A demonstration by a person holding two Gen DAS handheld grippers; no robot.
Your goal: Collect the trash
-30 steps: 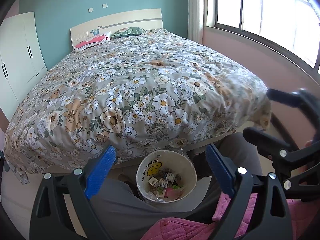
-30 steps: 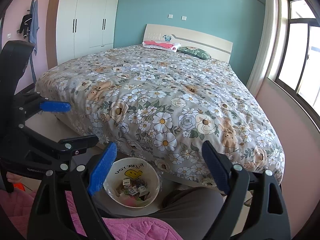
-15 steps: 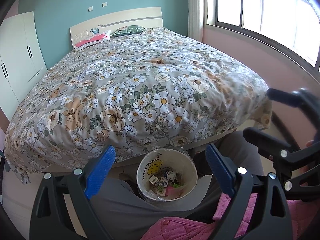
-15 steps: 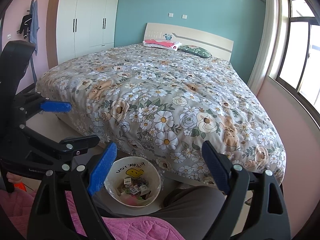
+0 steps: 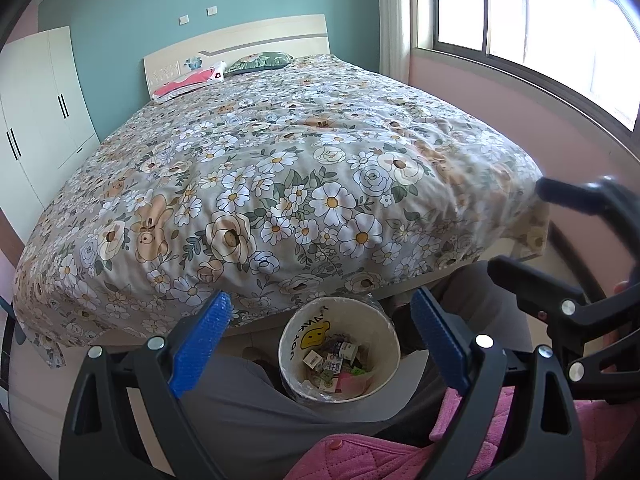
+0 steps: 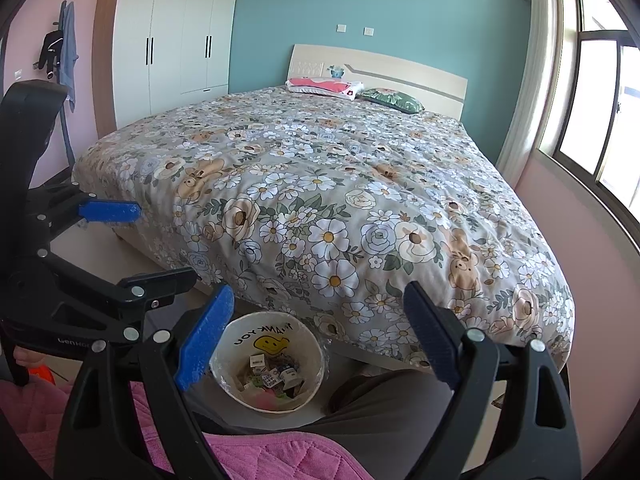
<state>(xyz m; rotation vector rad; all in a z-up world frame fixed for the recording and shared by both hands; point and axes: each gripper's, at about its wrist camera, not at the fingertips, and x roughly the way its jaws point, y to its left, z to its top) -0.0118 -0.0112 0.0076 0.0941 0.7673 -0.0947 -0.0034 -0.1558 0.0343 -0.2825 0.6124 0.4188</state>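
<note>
Little has changed over the last second: my left gripper (image 5: 320,340) and right gripper (image 6: 316,332) still hover spread wide, empty, over the round cream paper-lined trash bin (image 5: 390,344). Scraps already fill it, so I judge collecting nearly done.

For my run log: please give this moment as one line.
left tool: open, empty | right tool: open, empty | trash bin: on floor by bed, holds trash

One bed (image 5: 280,184) with two pillows, one pink (image 5: 188,82) and one green (image 5: 260,62); one white wardrobe (image 6: 168,48); one trash bin (image 5: 340,356) holding several wrappers; two claws, left claw (image 5: 320,344) and right claw (image 6: 320,340)
</note>
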